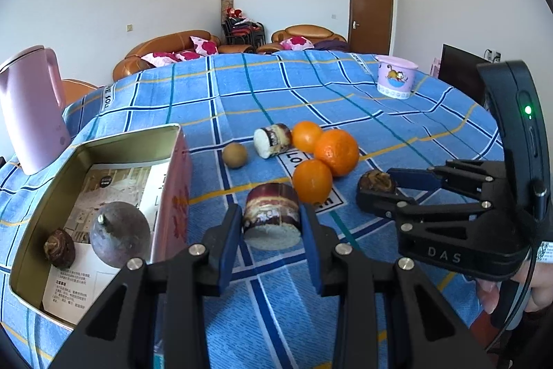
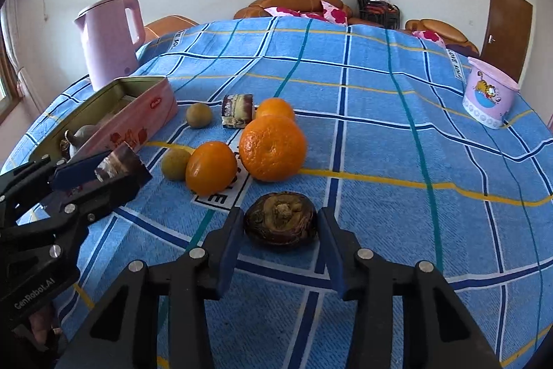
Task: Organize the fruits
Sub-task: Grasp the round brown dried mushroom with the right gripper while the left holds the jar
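Note:
My left gripper is shut on a short sugarcane piece, which also shows in the right wrist view. My right gripper stands around a dark brown water chestnut on the cloth; its jaws are close to it but gaps show, so it is open. Three oranges lie together mid-table, with a second sugarcane piece and a small brown round fruit behind. A pink tin box at left holds a purple passion fruit and a water chestnut.
A pink kettle stands at the far left behind the tin. A pink cartoon bucket stands at the far right of the blue checked tablecloth. Another small brown fruit lies beside the near orange.

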A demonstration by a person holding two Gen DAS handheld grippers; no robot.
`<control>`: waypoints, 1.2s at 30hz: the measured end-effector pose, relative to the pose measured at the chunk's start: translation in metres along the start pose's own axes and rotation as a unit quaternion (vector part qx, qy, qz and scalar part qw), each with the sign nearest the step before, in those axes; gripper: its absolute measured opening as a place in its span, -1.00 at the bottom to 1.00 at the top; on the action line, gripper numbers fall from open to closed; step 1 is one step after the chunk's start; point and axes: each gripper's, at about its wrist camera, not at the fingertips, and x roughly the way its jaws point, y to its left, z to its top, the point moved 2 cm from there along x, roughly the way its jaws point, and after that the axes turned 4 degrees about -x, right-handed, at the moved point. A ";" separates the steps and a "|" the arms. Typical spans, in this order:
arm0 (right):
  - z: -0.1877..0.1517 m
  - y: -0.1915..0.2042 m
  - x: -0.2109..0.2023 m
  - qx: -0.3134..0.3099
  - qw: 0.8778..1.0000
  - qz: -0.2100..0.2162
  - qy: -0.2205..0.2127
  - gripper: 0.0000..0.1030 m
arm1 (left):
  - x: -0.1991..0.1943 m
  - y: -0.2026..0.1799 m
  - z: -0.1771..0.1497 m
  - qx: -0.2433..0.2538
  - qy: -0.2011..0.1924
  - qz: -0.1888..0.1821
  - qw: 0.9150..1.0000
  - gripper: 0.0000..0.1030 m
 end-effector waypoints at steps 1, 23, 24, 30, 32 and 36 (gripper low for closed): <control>0.000 0.001 -0.001 -0.003 1.000 -0.001 -0.003 -0.12 | 0.000 0.000 0.000 -0.001 -0.001 0.000 1.000 -0.30; -0.004 0.009 -0.034 -0.021 0.993 -0.009 -0.114 -0.12 | -0.017 0.004 0.001 -0.013 -0.053 -0.002 0.999 -0.30; -0.004 0.009 -0.034 -0.021 0.993 -0.009 -0.116 -0.12 | -0.017 0.004 0.001 -0.013 -0.055 -0.003 0.998 -0.30; -0.006 0.008 -0.039 -0.021 0.991 -0.008 -0.130 -0.12 | -0.021 0.003 0.001 -0.012 -0.067 -0.003 0.998 -0.30; -0.006 0.008 -0.040 -0.021 0.991 -0.007 -0.134 -0.12 | -0.022 0.003 0.001 -0.010 -0.070 -0.003 0.997 -0.30; -0.007 0.008 -0.042 -0.020 0.989 -0.006 -0.143 -0.12 | -0.023 0.002 0.001 -0.009 -0.076 -0.003 0.997 -0.30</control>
